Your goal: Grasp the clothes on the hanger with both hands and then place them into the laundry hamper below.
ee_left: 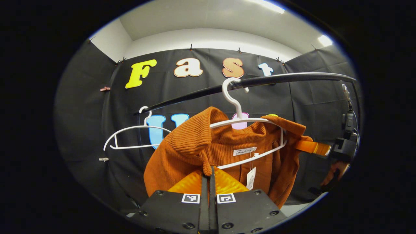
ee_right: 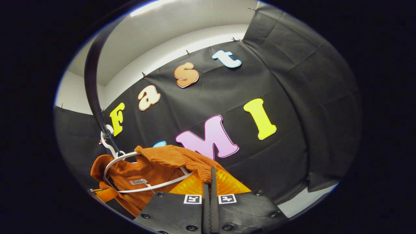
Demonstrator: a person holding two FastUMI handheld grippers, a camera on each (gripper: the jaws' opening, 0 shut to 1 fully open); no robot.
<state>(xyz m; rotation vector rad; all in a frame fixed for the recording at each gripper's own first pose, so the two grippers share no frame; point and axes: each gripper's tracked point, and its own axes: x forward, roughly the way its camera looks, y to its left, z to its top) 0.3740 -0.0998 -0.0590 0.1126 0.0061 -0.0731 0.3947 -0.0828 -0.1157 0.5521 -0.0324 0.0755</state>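
Observation:
An orange ribbed sweater [ee_left: 182,152] hangs on a white hanger [ee_left: 239,122] hooked over a black rail [ee_left: 276,79]. In the left gripper view, my left gripper [ee_left: 208,170] is shut on a bunched fold of the sweater's near shoulder. My right gripper [ee_left: 300,145], held by a hand [ee_left: 334,172], clamps the sweater's far shoulder. In the right gripper view, my right gripper [ee_right: 210,172] is shut on the knit edge of the sweater [ee_right: 169,159], which drapes over the hanger [ee_right: 152,188]. The left gripper [ee_right: 104,194] shows small at the sweater's far side.
A second white hanger [ee_left: 130,138] hangs bare on the rail, left of the sweater. The rail [ee_right: 92,84] curves overhead in the right gripper view. Black cloth walls close in behind and on both sides. A paper tag [ee_left: 251,178] dangles from the sweater's collar.

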